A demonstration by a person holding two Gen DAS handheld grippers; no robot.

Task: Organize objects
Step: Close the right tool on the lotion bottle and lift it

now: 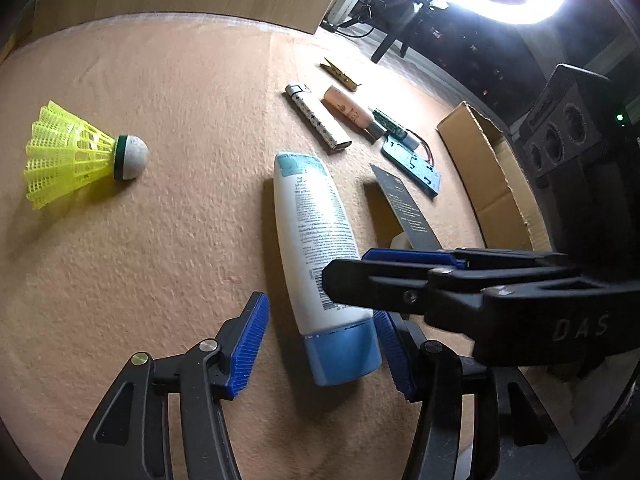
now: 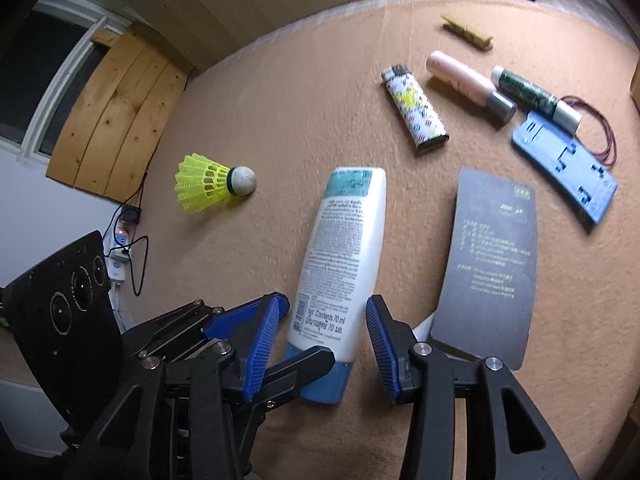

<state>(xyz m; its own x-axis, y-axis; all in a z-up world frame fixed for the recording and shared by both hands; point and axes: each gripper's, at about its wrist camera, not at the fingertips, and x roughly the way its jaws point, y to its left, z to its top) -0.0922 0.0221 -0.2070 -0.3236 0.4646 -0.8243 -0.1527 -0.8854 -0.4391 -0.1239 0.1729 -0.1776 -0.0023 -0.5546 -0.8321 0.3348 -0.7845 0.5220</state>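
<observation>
The tan cloth surface (image 2: 248,92) is being used as the sorting ground, and on it the largest item, a white lotion bottle (image 2: 340,248) with a blue cap (image 1: 344,356), is lying flat, cap end toward both cameras. Just to its right, a dark printed card (image 2: 492,260) is lying, propped slightly over something pale at its near corner. Beyond it a blue plastic plate (image 2: 564,164) is resting, and behind that a row of smaller pieces is being kept: a patterned lighter (image 2: 416,112), a pink tube (image 2: 464,84), a green glitter tube (image 2: 532,94), a wooden clothespin (image 2: 468,32). Off to the left, well apart, a yellow shuttlecock (image 2: 212,188) is lying on its side.

The bottle is being straddled by both tools. The left gripper (image 1: 320,344) is held about half open around the cap end; its right pad seems to be touching the cap, while a clear gap is seen on the left, so nothing is being gripped. The right gripper (image 2: 320,344) is likewise standing partly open around the lower body of the bottle, with space on both sides.

The step in hand is judged to be the placing or re-seating of the bottle. It is being done well if only one tool is kept on it, the other being drawn clear first, since the fingers are crossing closely. The card beside it should not be nudged.
</observation>
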